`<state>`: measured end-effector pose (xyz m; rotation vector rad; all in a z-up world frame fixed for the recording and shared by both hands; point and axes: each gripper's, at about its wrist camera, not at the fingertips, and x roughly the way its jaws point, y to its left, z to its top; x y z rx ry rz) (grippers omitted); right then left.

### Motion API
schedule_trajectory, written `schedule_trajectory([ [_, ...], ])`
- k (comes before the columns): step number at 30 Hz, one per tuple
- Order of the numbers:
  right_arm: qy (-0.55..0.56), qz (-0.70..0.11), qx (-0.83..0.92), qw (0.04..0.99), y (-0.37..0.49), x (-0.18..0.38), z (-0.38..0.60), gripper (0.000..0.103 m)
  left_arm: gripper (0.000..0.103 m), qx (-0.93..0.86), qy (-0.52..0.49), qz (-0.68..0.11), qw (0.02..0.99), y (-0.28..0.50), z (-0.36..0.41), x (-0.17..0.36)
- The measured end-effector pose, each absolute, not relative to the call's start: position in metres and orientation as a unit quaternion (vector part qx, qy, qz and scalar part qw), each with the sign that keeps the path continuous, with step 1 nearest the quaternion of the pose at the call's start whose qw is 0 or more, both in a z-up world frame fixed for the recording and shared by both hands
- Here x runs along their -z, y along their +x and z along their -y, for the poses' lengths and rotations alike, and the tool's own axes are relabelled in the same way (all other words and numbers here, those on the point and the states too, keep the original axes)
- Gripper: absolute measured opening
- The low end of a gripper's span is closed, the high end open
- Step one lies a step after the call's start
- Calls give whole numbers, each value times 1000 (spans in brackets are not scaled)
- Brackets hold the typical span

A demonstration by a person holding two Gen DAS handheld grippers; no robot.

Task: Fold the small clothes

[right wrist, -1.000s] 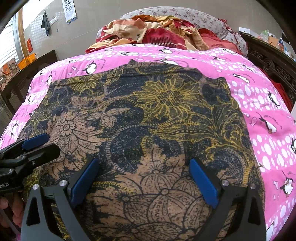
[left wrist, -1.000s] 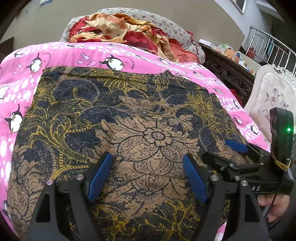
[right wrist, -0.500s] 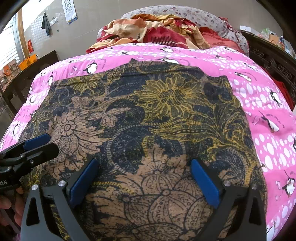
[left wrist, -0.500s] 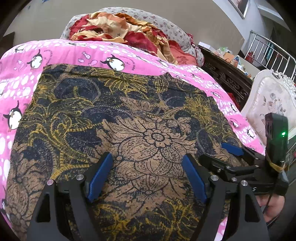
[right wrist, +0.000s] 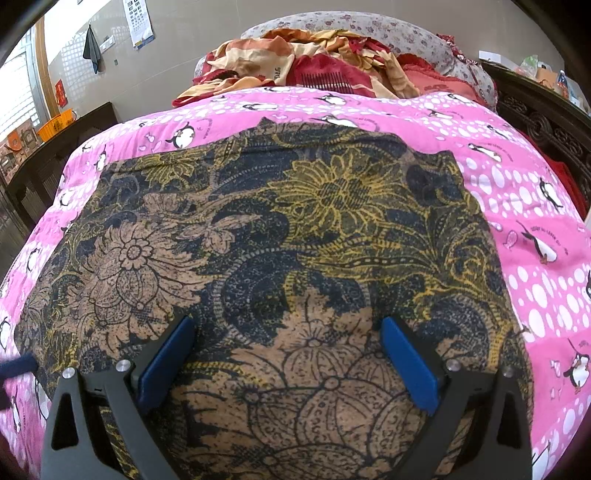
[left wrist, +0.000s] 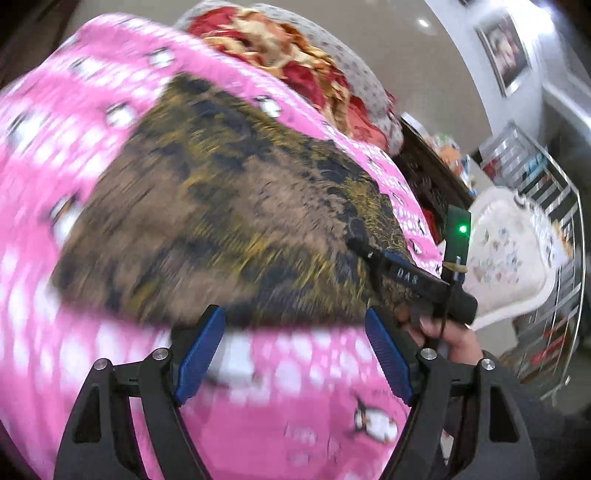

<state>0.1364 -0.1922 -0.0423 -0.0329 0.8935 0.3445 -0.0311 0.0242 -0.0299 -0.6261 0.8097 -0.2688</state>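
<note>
Two grippers work over one patterned garment (right wrist: 280, 258), a brown, navy and yellow floral cloth spread flat on a pink penguin-print bedspread (right wrist: 535, 266). At far left in the right wrist view we note a wall poster (right wrist: 138, 22) with rows of print too small to read, and a dark cloth on a hook (right wrist: 91, 48) beside it. Further along, a heap of red and cream bedding (right wrist: 314, 70) lies beyond the garment; a tag on it carries short dark lettering we cannot make out with confidence. On the bedspread at right, small text curves beside the penguins, illegible.

We see the right gripper (right wrist: 291, 365) over the garment's near part, blue pads (right wrist: 410, 369) well apart, nothing pinched between them.

From the left wrist the picture is motion-blurred. We see the left gripper (left wrist: 295, 354) with its blue pads spread and empty, over bare pink bedspread (left wrist: 258, 424) just off the garment's (left wrist: 221, 229) near edge. To the right, the other gripper's black body reads "DAS" in pale letters, a green light above it, a hand (left wrist: 450, 336) gripping its handle.
</note>
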Motion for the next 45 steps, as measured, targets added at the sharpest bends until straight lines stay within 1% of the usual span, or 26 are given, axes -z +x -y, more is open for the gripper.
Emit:
schedule_trajectory([
  [5, -16, -430, -166, 888, 136, 42, 194, 103, 60, 78, -349, -368, 858, -59, -48, 38],
  [8, -14, -430, -167, 887, 136, 42, 194, 103, 60, 58, -423, -359, 830, -55, -71, 52],
  [11, -15, -430, -166, 887, 136, 42, 194, 103, 60, 48, -442, -359, 821, -44, -79, 53],
  [19, -15, -429, -166, 888, 136, 42, 193, 103, 59, -5, -531, -317, 786, -24, -119, 61],
  [21, -15, -429, -166, 888, 136, 42, 194, 103, 59, -3, -532, -319, 784, -20, -117, 62],
  [25, -15, -429, -166, 888, 136, 42, 194, 103, 59, 67, -490, -355, 793, -7, -97, 58],
  [27, -15, -429, -166, 888, 136, 42, 194, 103, 58, 74, -485, -343, 801, -4, -105, 57],
  [29, -15, -429, -166, 888, 136, 42, 194, 103, 48, 48, -514, -323, 793, -4, -128, 64],
  [30, -15, -429, -166, 888, 136, 42, 194, 103, 41, 47, -530, -323, 782, -4, -133, 68],
  [31, -15, -429, -166, 888, 136, 42, 193, 103, 41, 49, -534, -324, 779, -3, -133, 68],
  [33, -16, -429, -166, 888, 136, 42, 193, 103, 41, 62, -509, -337, 789, -1, -125, 64],
  [35, -20, -430, -164, 888, 136, 42, 191, 103, 36, 50, -489, -339, 802, -2, -122, 61],
  [36, -21, -430, -163, 888, 136, 42, 192, 103, 25, 38, -488, -339, 803, -3, -124, 62],
  [37, -25, -431, -161, 887, 136, 42, 191, 103, 11, 15, -481, -344, 806, -4, -126, 65],
  [38, -29, -434, -158, 886, 136, 42, 189, 103, 5, 1, -474, -349, 808, -5, -127, 68],
  [39, -34, -438, -155, 885, 137, 41, 188, 103, 1, -3, -474, -349, 809, -8, -129, 70],
  [40, -48, -451, -150, 879, 141, 36, 183, 99, 0, -4, -469, -346, 813, -9, -128, 70],
  [41, -61, -460, -149, 873, 145, 27, 178, 94, 0, -11, -445, -348, 825, -9, -124, 66],
  [42, -65, -457, -158, 873, 147, 17, 173, 84, 0, -17, -415, -348, 841, -9, -118, 60],
  [44, -60, -429, -195, 880, 155, -17, 158, 83, 0, -39, -309, -343, 886, -3, -93, 39],
  [45, -55, -420, -207, 882, 160, -31, 151, 83, 0, -48, -229, -326, 916, -2, -73, 24],
])
